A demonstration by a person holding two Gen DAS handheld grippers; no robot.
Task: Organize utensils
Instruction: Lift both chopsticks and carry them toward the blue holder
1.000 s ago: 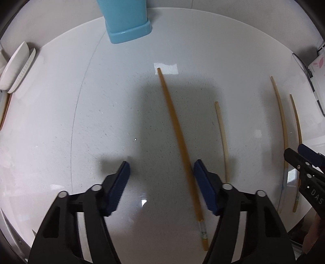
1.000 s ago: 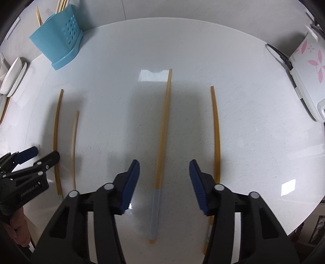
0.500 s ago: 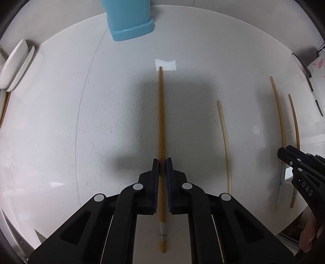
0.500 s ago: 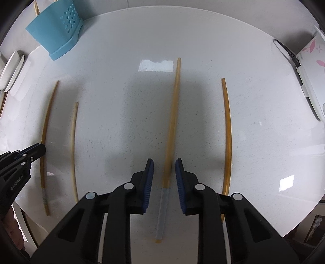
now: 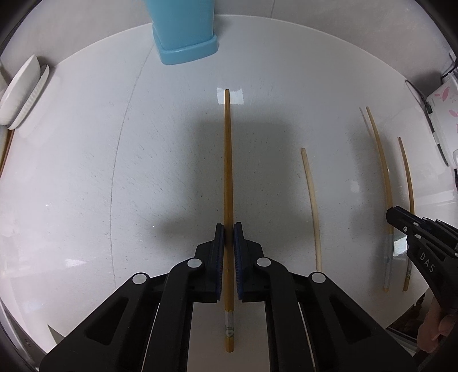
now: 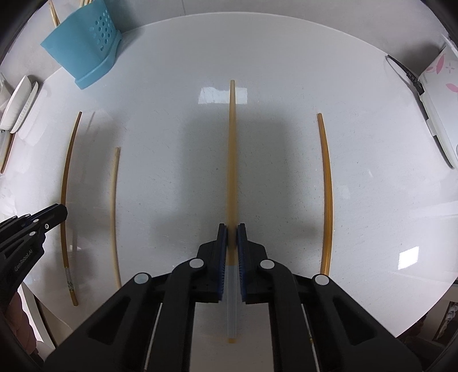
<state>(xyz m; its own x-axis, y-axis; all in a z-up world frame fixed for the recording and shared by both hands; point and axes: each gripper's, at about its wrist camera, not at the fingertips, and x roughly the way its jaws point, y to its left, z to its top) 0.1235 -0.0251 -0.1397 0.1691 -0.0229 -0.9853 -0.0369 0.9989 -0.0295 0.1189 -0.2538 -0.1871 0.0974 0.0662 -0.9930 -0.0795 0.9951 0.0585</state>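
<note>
On the white counter (image 5: 86, 171), both grippers have just closed: left gripper (image 5: 229, 229) pinching a brown chopstick (image 5: 227, 160); right gripper (image 6: 232, 230) pinching a pale-tipped chopstick (image 6: 232, 160); lifting toward the blue holder (image 6: 86, 51) likely follows.

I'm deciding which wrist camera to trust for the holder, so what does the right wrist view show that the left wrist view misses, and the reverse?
Only the right wrist view: the holes in the blue utensil holder and chopsticks standing in it.

Only the left wrist view: nothing extra; its holder is cut off at the top.

Both: four chopsticks on the white table, the left hand-held gripper shut on one chopstick, the right hand-held gripper shut on another chopstick.
</note>
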